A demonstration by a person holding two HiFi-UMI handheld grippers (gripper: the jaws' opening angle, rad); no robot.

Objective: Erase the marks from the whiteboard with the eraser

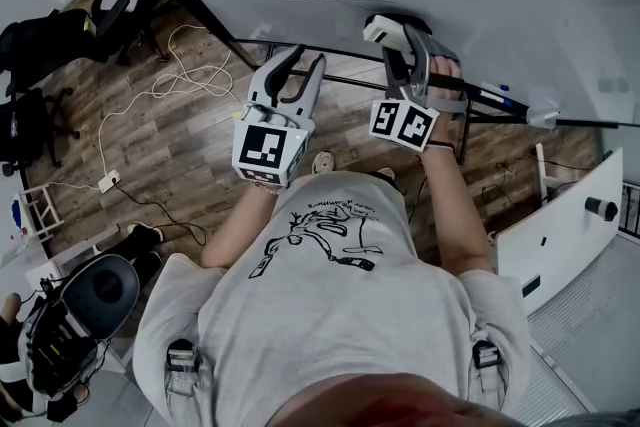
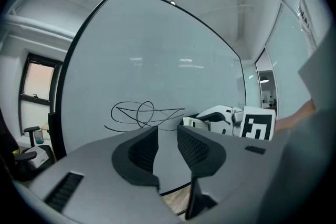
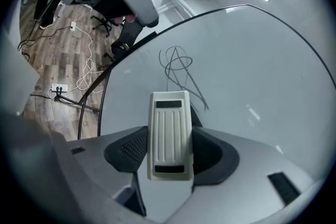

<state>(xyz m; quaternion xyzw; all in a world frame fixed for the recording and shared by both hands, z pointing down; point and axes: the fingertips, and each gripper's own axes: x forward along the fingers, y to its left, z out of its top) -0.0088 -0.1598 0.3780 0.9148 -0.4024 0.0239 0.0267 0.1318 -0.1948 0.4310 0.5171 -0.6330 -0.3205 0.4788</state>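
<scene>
Right gripper [image 3: 169,150] is clamped on the white ribbed plastic eraser [image 3: 169,134]. Both dark textured pads press its long sides, and its far end sticks out past the fingertips toward the large white glossy whiteboard [image 3: 252,76].

The black looping scribble [image 3: 178,68] sits on the board just beyond the eraser's tip. Eraser and marks are near each other but apart. I can't tell whether the eraser touches the board surface.

Left gripper [image 2: 168,138]: fingers narrowly apart with nothing between them – only bare board shows through the gap. It points level at the board, with the scribble just above and left of its fingertips.

In the head view the left gripper is lower and left of the right one, and both are below the scribble. The eraser is close to the board's black bottom frame.

A wood-pattern floor [image 1: 150,130] with a loose white cable [image 1: 175,75] lies below the board.
</scene>
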